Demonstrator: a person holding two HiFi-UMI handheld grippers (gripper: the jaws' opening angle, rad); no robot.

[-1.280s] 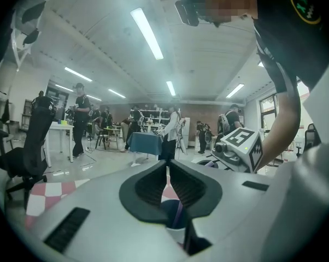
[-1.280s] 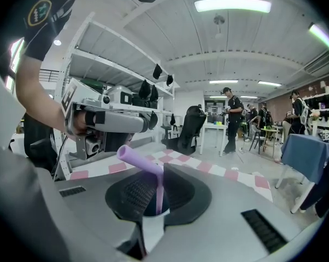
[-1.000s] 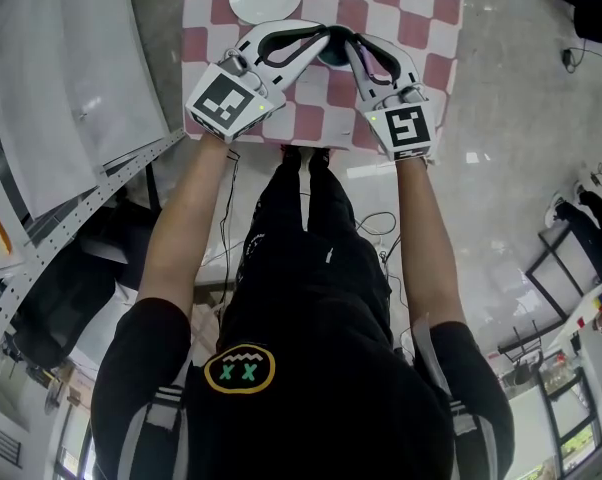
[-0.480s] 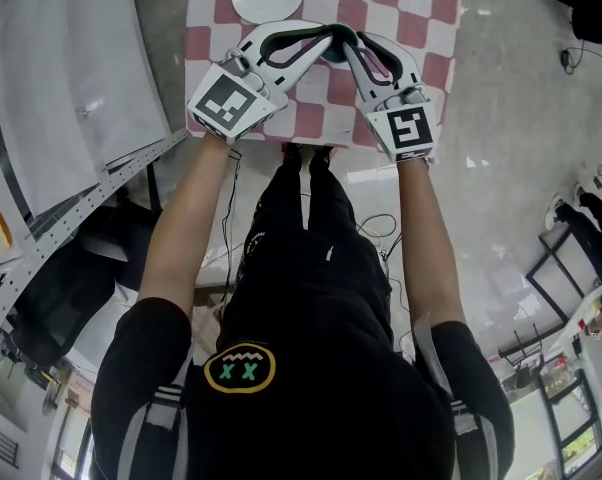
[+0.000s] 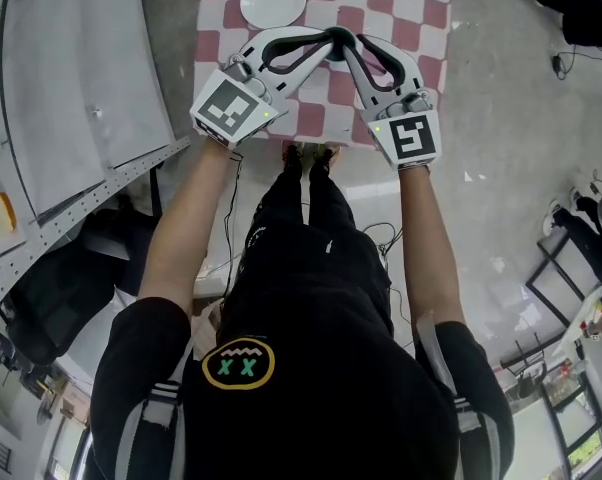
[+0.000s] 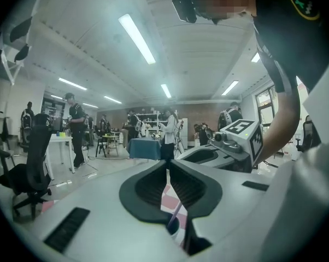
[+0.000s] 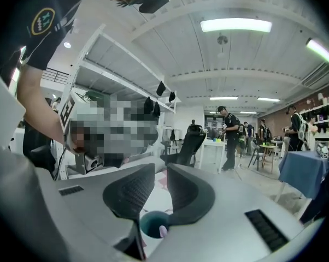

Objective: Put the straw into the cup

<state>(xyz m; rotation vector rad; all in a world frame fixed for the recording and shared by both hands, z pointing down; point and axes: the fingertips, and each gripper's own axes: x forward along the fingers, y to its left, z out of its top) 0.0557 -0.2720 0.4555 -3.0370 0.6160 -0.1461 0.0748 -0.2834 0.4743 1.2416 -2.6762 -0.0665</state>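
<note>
Your left gripper has its fingers pinched together on the straw, whose tip dips into the cup. Your right gripper hangs just above the cup, fingers slightly apart and empty. Nothing steadies that cup, so a slanted release could tip it over on the surface.

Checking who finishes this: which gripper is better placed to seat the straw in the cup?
Left, probably. The left gripper looks shut on the straw, whose end already sits at the cup. The right gripper is open above the cup, holding nothing.
</note>
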